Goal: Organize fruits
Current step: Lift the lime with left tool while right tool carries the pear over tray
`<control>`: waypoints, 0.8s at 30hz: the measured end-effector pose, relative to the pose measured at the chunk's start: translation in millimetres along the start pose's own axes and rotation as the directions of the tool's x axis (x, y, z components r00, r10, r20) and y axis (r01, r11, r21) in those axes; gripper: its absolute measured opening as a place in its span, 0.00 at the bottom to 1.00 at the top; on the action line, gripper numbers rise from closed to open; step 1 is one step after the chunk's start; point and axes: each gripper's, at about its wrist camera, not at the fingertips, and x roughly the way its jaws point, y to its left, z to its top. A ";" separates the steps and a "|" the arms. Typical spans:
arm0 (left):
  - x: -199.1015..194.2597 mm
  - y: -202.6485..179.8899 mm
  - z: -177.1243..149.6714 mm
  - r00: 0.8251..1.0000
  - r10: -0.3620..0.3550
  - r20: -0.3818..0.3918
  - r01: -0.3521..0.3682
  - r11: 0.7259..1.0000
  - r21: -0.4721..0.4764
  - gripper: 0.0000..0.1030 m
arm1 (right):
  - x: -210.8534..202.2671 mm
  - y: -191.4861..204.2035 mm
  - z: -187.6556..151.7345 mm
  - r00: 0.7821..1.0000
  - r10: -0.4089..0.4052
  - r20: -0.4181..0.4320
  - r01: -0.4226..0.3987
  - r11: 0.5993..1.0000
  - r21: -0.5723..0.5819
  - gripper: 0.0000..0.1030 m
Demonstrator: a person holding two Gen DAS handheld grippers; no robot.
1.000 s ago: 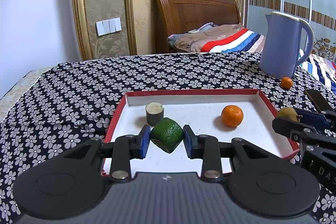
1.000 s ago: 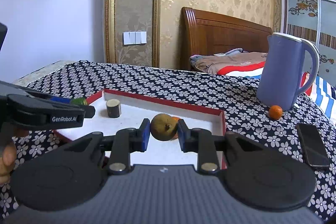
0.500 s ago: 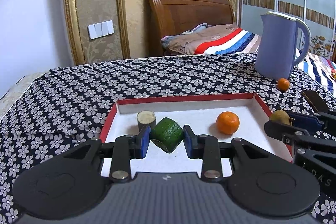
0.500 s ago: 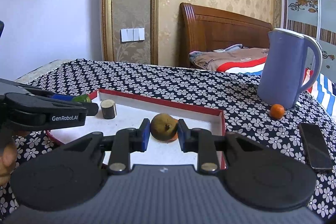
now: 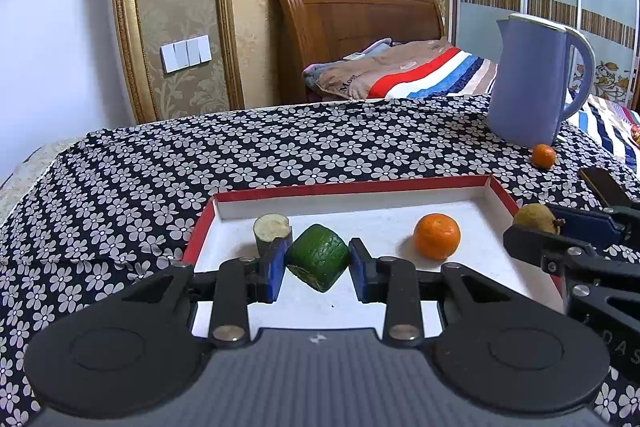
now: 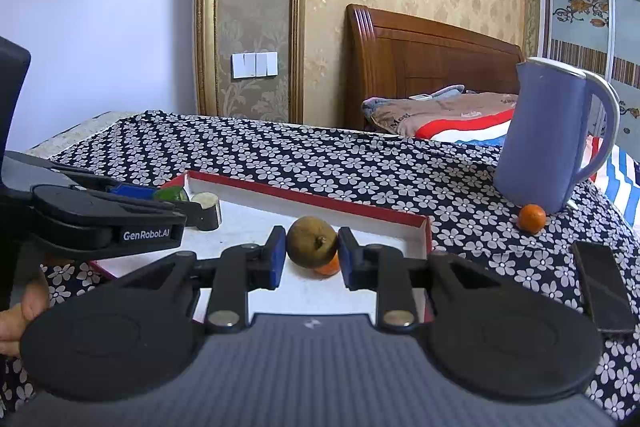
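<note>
Green and bumpy, a blocky fruit piece sits squeezed between the blue pads of the left gripper, held over the white tray with red walls. In that tray stand a short brown stump-like piece and a round orange. A small orange lies by the tall purple jug on the flowered black cloth.

In the right wrist view, the right gripper pinches a round brown fruit above the tray's near right corner. A flat black phone lies on the cloth.
</note>
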 end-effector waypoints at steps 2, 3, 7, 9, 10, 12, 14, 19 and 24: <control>2.9 0.4 2.3 1.000 0.003 -0.005 -0.003 1.000 0.000 0.32 | 1.7 0.0 2.1 1.000 -0.004 -0.001 0.004 1.000 -0.005 0.26; 5.0 0.9 3.8 1.000 0.006 -0.008 -0.006 1.000 -0.001 0.32 | 3.2 -0.1 3.0 1.000 -0.007 -0.002 0.007 1.000 -0.009 0.25; 16.8 2.4 10.9 1.000 0.012 -0.026 -0.012 1.000 0.007 0.32 | 8.9 -1.6 6.2 1.000 -0.013 -0.008 0.013 1.000 -0.015 0.25; 24.3 1.5 14.3 0.999 0.020 -0.036 -0.020 1.000 0.018 0.32 | 13.4 -3.5 7.1 1.000 -0.018 -0.012 0.018 1.000 -0.013 0.25; 28.0 1.1 15.5 0.999 0.026 -0.040 -0.025 0.999 0.023 0.32 | 15.2 -4.1 7.1 1.000 -0.016 -0.015 0.016 1.000 -0.010 0.25; 35.0 0.1 17.3 0.999 0.030 -0.046 -0.028 0.999 0.029 0.32 | 19.6 -7.3 7.1 1.000 -0.012 -0.019 0.012 1.000 0.003 0.25; 44.0 -0.3 18.4 0.998 0.032 -0.058 -0.030 0.999 0.030 0.32 | 24.3 -10.3 8.0 1.000 -0.013 -0.024 0.013 1.000 0.009 0.25; 66.8 -2.7 21.3 0.995 0.042 -0.091 -0.039 0.999 0.031 0.32 | 41.8 -19.8 12.4 0.998 -0.041 -0.043 0.041 0.999 0.016 0.25; 83.9 -6.3 25.8 0.994 0.031 -0.102 -0.028 0.999 0.034 0.32 | 65.0 -33.3 15.7 0.995 -0.070 -0.075 0.073 0.997 0.039 0.25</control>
